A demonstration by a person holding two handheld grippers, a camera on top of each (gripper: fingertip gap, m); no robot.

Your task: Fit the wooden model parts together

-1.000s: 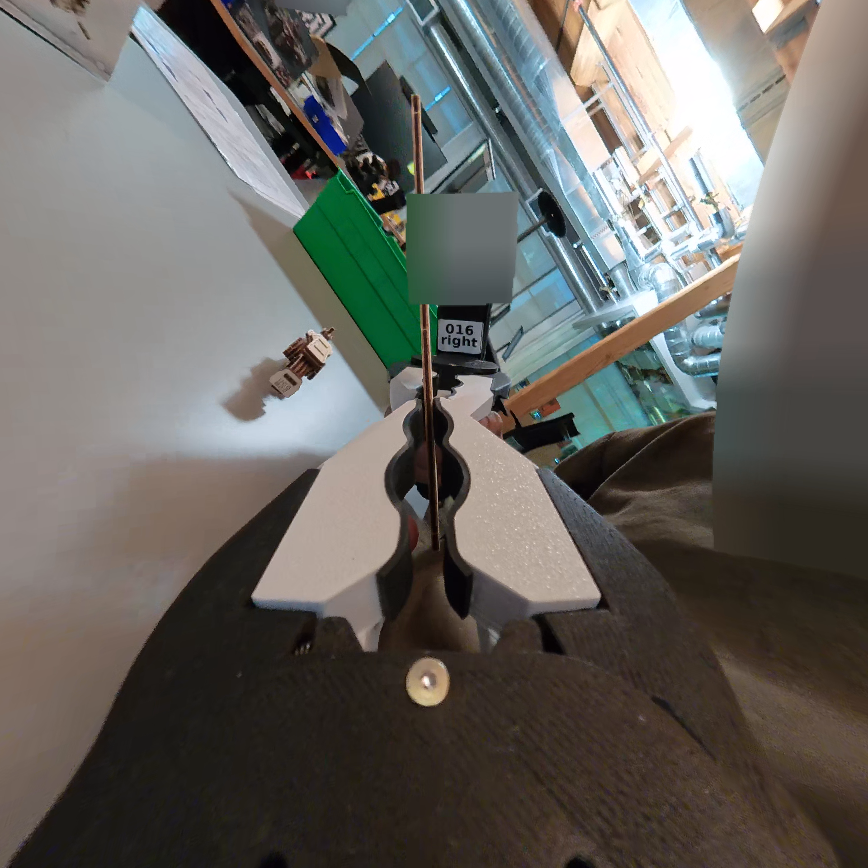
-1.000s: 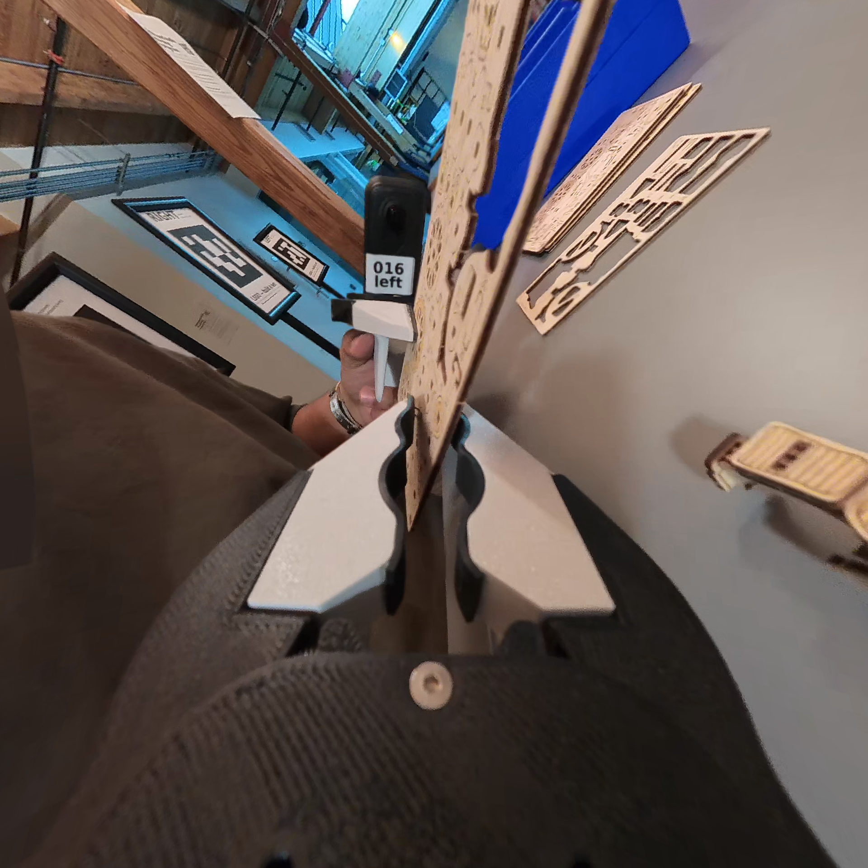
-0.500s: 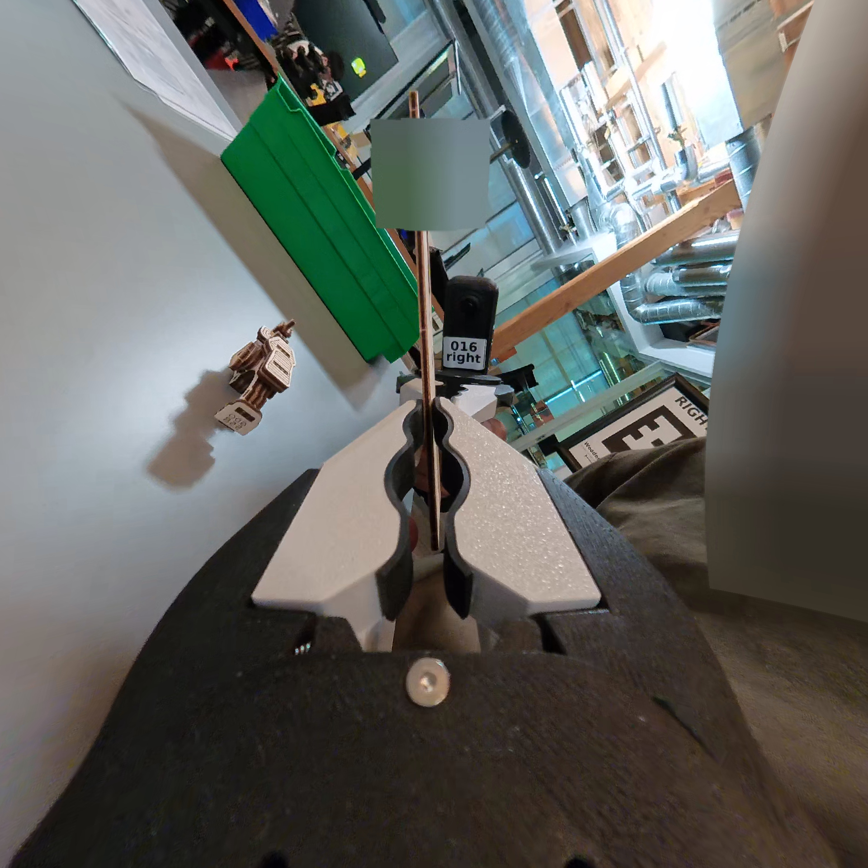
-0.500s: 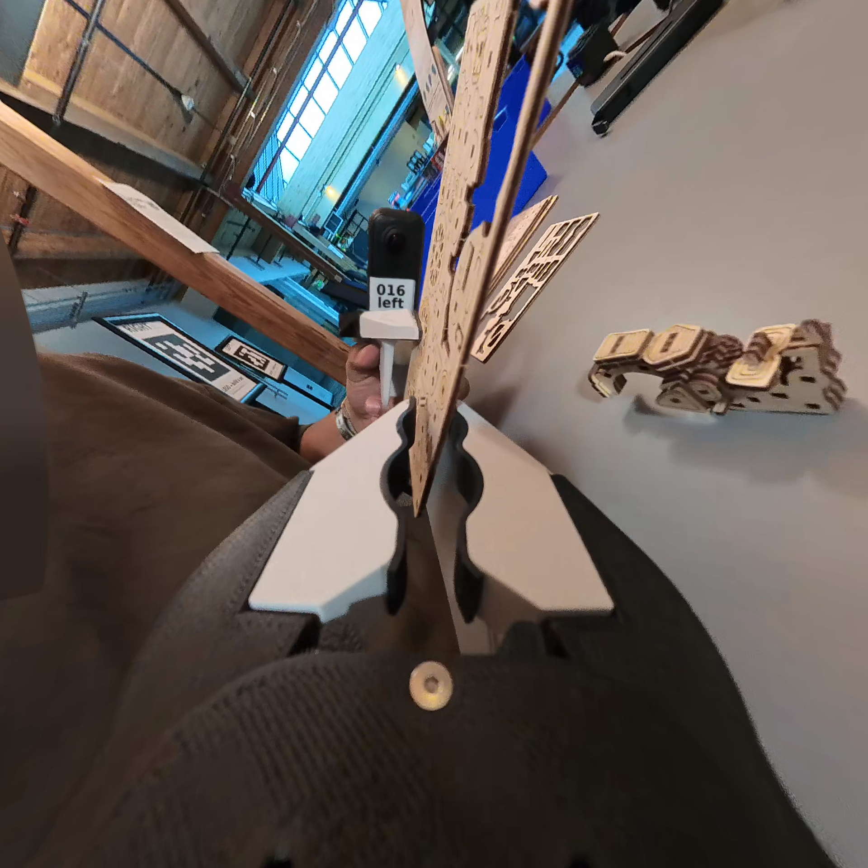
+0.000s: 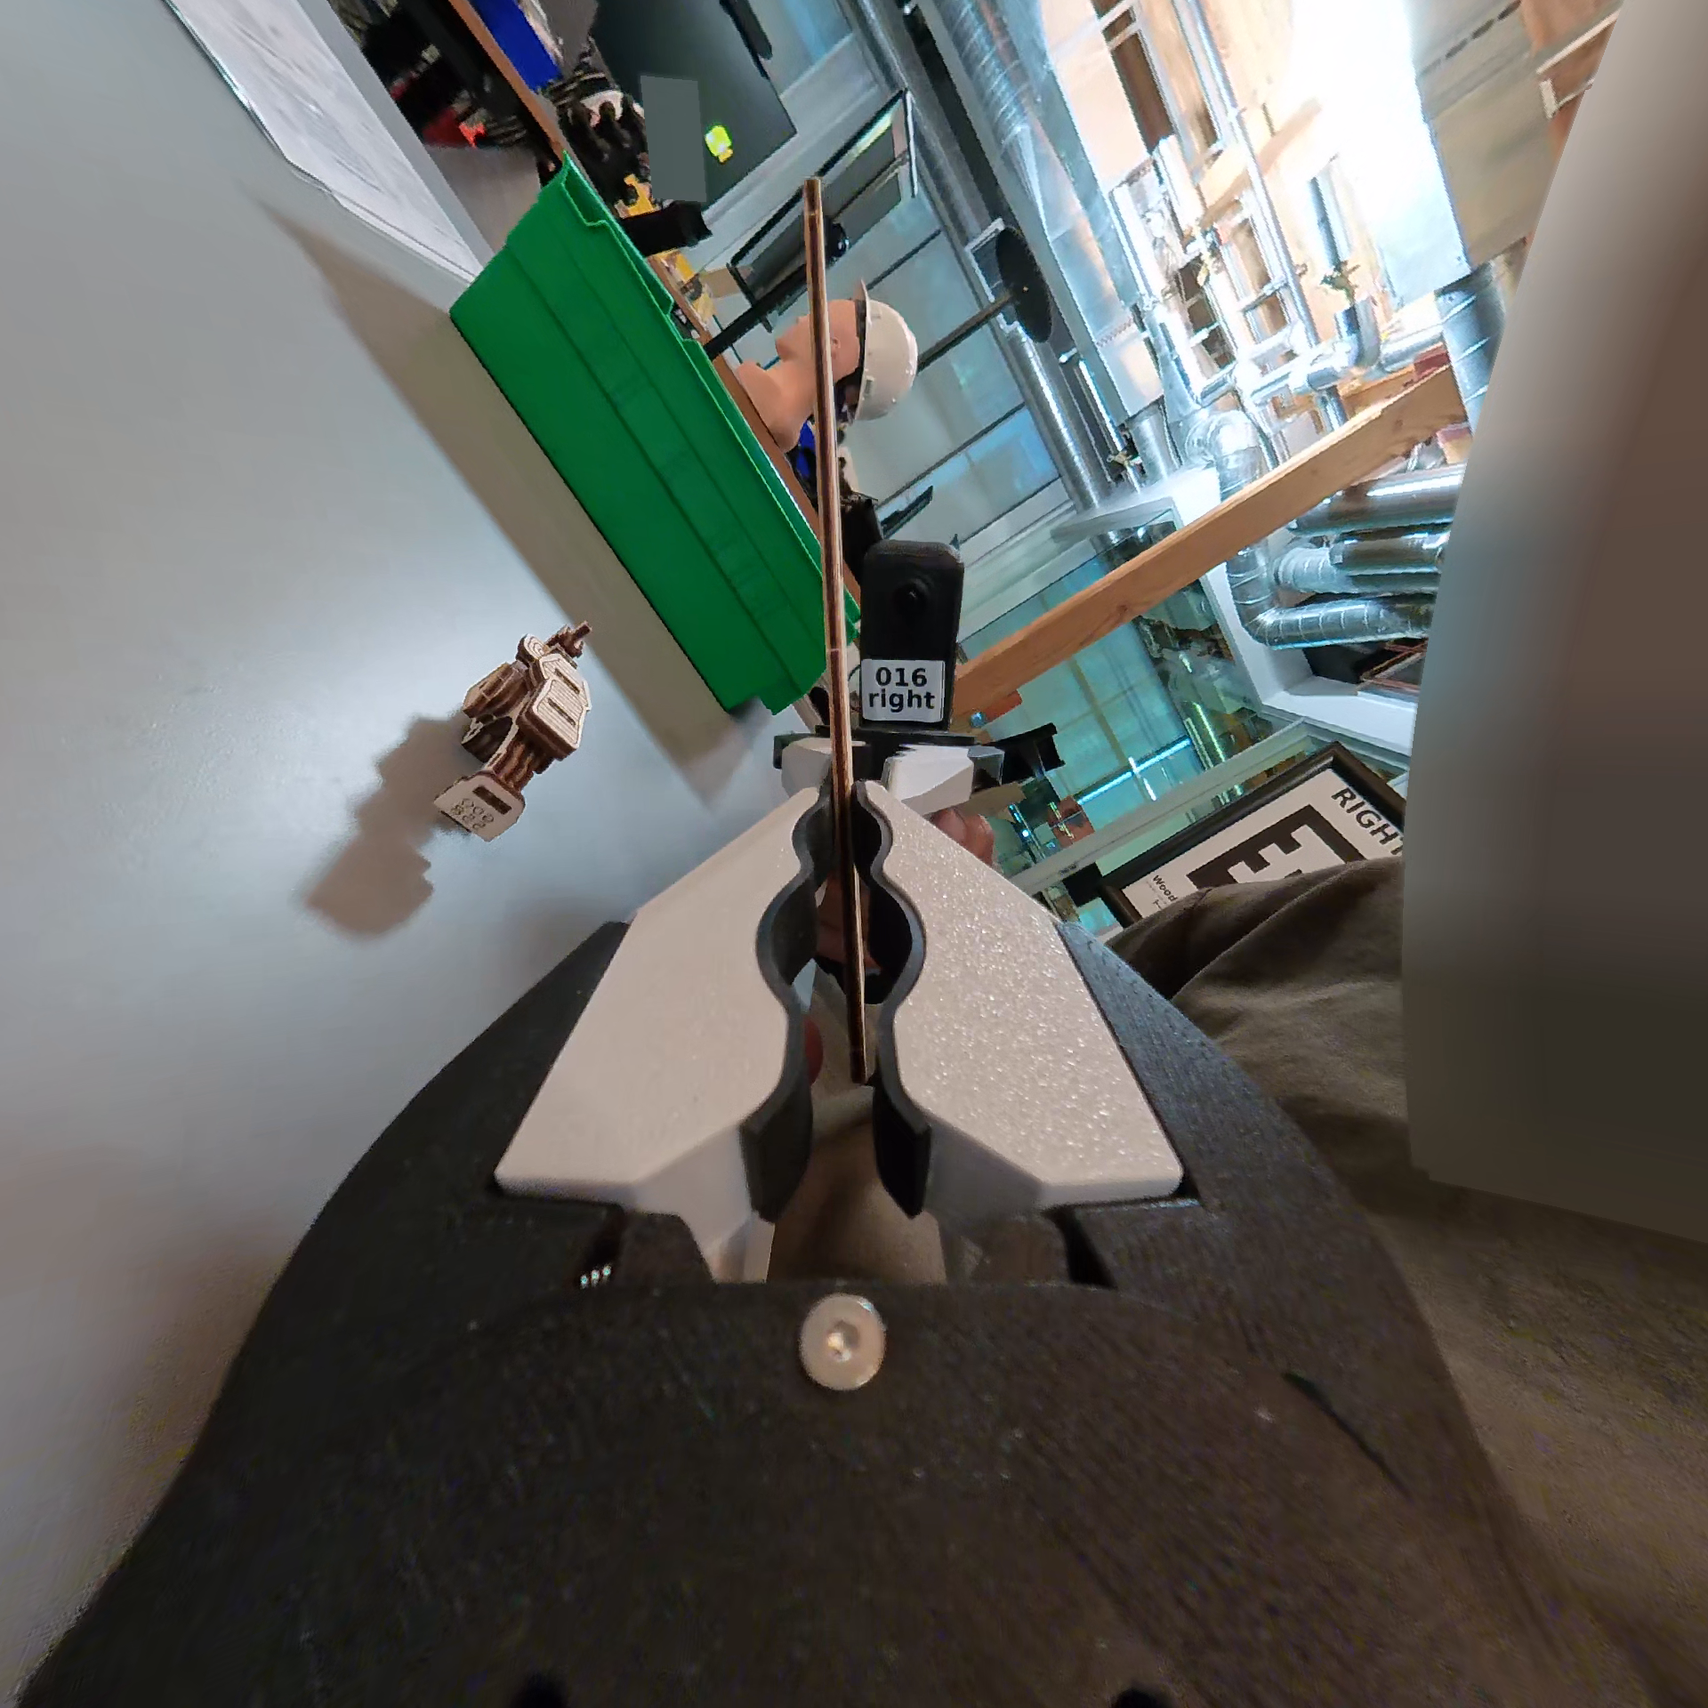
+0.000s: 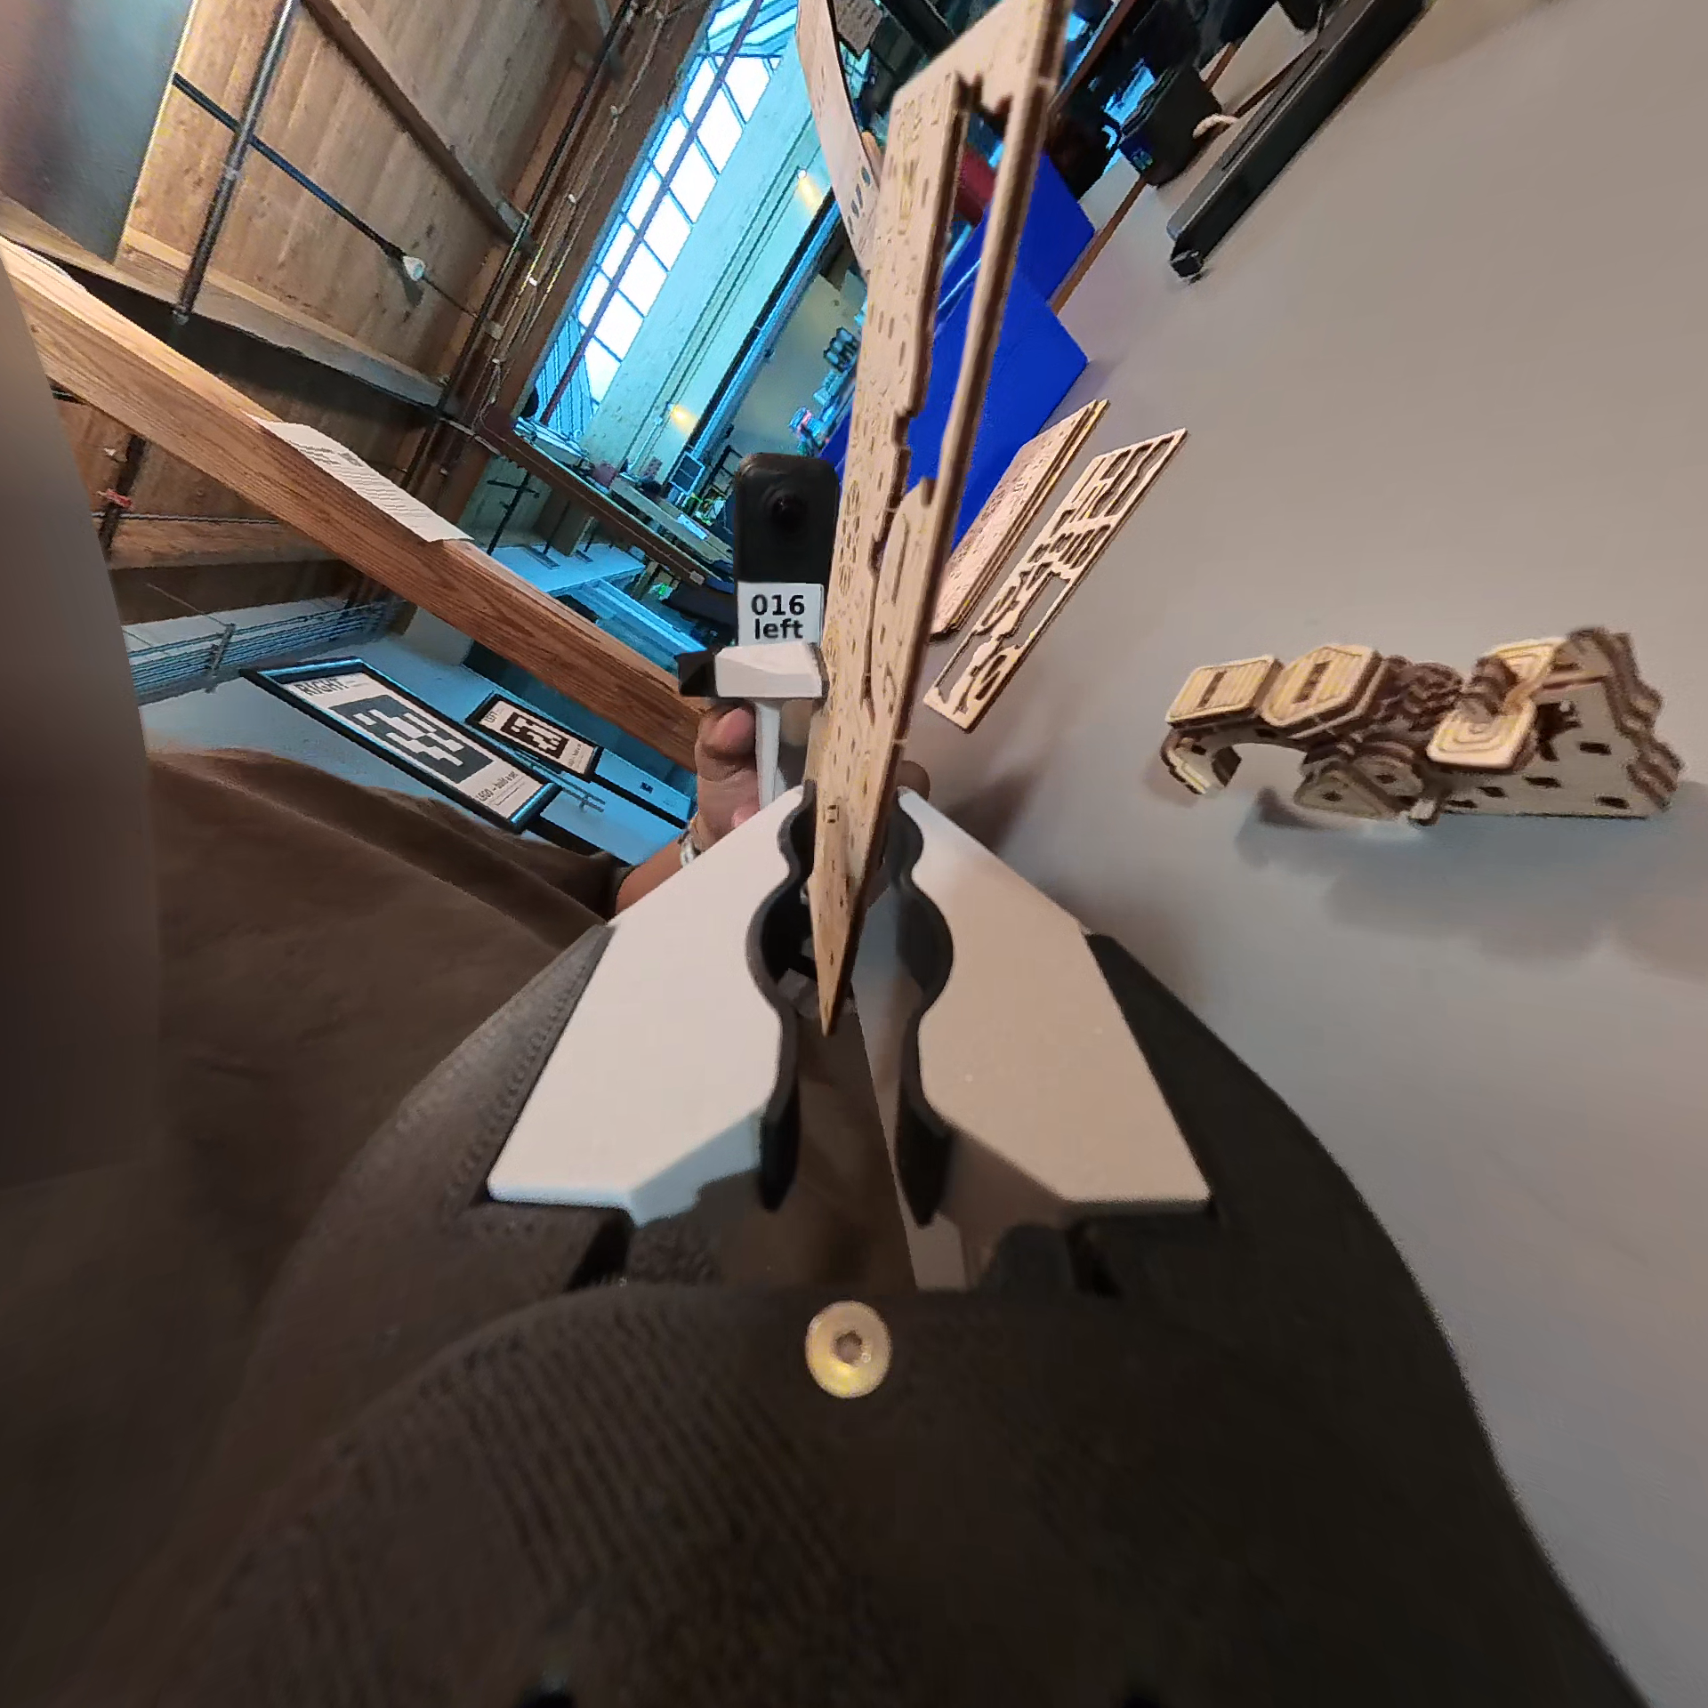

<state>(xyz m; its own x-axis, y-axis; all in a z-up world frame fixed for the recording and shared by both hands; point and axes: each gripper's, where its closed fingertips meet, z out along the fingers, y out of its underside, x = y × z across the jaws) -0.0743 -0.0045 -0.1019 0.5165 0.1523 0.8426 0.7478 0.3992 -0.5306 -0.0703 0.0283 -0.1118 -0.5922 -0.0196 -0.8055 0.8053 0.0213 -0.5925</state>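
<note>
A thin laser-cut wooden sheet point(image 6: 887, 518) is held in the air above the grey tabletop point(image 6: 1442, 388), gripped at opposite edges by both tools. The left hand-held gripper point(image 5: 846, 804) is clenched on one edge, which shows in its own view only as a narrow line running toward 12 o'clock. The right hand-held gripper point(image 6: 850, 813) grasps the other edge, and there the sheet's face shows, full of cut-outs and pre-cut pieces.

The sheet looks light and fairly stiff for its thinness, but probably brittle: the open frame where parts are already gone leaves slim bars that could snap if twisted. Holding it by the solid border, as both grippers do, seems the safest grip; pressure on the fretted middle would likely crack it or pop parts loose. Its bare wood should not be slippery between the pads.

Counted: one sheet in the air, and what look like two more part sheets point(image 6: 1063, 555) lying on the tabletop at about 1 o'clock in the right wrist view, one partly over the other. One assembled wooden model point(image 6: 1423, 739) sits at 3 o'clock there, and shows at 10 o'clock in the left wrist view point(image 5: 527, 730). One green bin point(image 5: 638, 453) and one blue bin point(image 6: 1007, 370) stand farther back.
</note>
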